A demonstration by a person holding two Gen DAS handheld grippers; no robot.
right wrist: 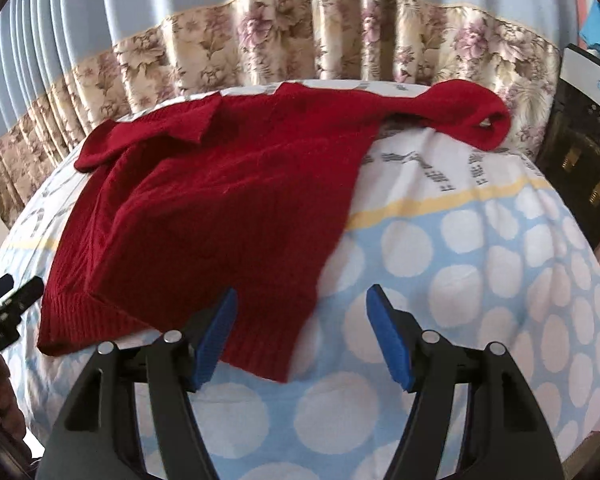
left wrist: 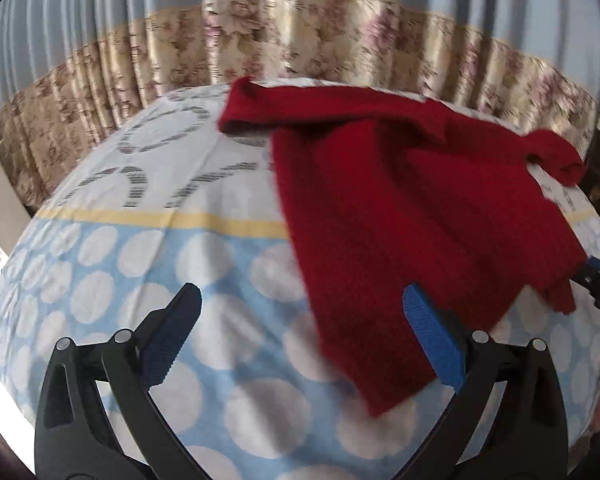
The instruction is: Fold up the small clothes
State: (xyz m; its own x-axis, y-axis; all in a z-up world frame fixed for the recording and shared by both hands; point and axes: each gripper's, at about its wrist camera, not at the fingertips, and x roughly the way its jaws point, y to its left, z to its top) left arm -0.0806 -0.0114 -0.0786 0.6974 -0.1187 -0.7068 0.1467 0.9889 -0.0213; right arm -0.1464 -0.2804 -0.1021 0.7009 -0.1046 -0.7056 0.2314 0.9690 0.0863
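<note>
The left gripper [left wrist: 302, 320] fills the bottom of its own view with its jaws spread as wide as they go and nothing between the blue pads [left wrist: 434, 340]; the right-hand pad overlaps the lower hem of the red sweater [left wrist: 400, 208] in the picture, but whether it touches the knit cannot be told. That wide spread probably suits taking a thick bunch of wool at the hem. The right gripper [right wrist: 302, 322], at the bottom centre of its view, also stands released, its jaws less wide apart, with the sweater's near hem corner [right wrist: 268, 356] lying between and below the pads, ungrasped. Both tools seem placed at the two lower corners so the hem can be lifted evenly for a first fold.

The sweater lies spread, still unfolded, across the middle and upper part of both views on a bedsheet [right wrist: 480, 264] with white dots on pale blue. One sleeve [right wrist: 472, 118] trails to the upper right of the right wrist view, the other [left wrist: 260, 108] to the upper centre-left of the left view. Behind hangs a floral-bordered curtain [right wrist: 300, 40].
</note>
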